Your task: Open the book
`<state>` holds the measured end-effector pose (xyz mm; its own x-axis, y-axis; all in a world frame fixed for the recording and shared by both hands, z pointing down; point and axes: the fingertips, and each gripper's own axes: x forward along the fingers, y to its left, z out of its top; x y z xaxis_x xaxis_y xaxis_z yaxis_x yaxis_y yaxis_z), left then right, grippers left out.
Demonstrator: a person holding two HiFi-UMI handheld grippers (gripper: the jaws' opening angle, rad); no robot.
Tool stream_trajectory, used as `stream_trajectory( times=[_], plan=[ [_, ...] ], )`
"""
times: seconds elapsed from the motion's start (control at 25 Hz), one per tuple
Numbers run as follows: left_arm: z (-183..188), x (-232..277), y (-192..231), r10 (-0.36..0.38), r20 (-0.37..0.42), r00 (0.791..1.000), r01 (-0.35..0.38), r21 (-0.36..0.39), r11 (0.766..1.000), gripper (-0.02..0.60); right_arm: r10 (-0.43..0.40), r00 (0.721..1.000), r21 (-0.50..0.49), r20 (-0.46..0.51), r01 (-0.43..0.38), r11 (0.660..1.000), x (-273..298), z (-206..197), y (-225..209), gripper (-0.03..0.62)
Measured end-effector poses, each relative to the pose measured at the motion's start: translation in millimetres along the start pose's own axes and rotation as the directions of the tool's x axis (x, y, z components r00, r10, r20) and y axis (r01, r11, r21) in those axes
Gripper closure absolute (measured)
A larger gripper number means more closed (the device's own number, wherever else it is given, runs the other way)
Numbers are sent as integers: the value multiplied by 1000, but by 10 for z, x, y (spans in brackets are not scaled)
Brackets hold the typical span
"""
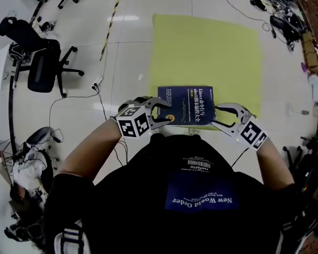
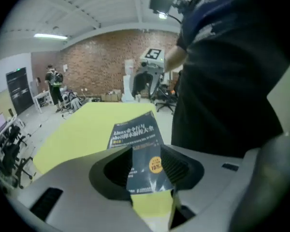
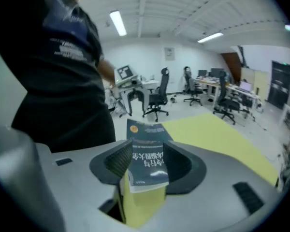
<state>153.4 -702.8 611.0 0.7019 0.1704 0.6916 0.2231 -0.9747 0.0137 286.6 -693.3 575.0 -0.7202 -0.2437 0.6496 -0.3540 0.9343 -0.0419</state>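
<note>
A dark blue book (image 1: 185, 105) lies closed, cover up, on the near edge of a yellow mat (image 1: 206, 52) on the floor. My left gripper (image 1: 167, 111) stands at the book's left edge with its jaws open. My right gripper (image 1: 217, 115) stands at the right edge, also open. In the left gripper view the book (image 2: 135, 129) shows through the gap of the left gripper (image 2: 145, 166), with no pad pressing on it. In the right gripper view the book (image 3: 146, 129) lies beyond the right gripper (image 3: 147, 163), whose jaws are apart around its corner.
A black office chair (image 1: 45, 62) stands at the left, with cables (image 1: 95, 83) on the white floor beside it. Black-and-yellow tape (image 1: 111, 20) runs past the mat's left side. Clutter lies at the lower left (image 1: 26, 157) and along the right wall (image 1: 307, 46).
</note>
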Motion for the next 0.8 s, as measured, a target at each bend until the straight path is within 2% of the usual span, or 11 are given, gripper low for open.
stream_trajectory(
  times=[0.08,0.16,0.24,0.32,0.4,0.52,0.8],
  plan=[
    [-234,192,-106,-18,-105,994,29,101,994,388,73,994,-173,-81,-87,981,223,-233,91,385],
    [-463,330,-233,-38,-192,981,75,187,980,343,121,982,-306,-143,-161,938,451,-459,224,337],
    [-664,453,-342,-51,-253,966,117,254,960,285,137,971,-400,-194,-206,893,654,-671,362,312],
    [-827,580,-376,-27,-286,958,120,313,942,258,106,969,-466,-225,-202,861,818,-851,423,307],
    [-940,688,-349,19,-292,956,90,356,930,258,38,970,-502,-238,-157,850,941,-981,375,307],
    [-996,755,-344,38,-254,966,63,375,925,245,-32,969,-497,-244,-96,862,1053,-1075,283,304],
    [-986,787,-378,12,-206,978,70,384,921,241,-31,966,-482,-258,-100,871,1069,-1099,315,323]
  ],
)
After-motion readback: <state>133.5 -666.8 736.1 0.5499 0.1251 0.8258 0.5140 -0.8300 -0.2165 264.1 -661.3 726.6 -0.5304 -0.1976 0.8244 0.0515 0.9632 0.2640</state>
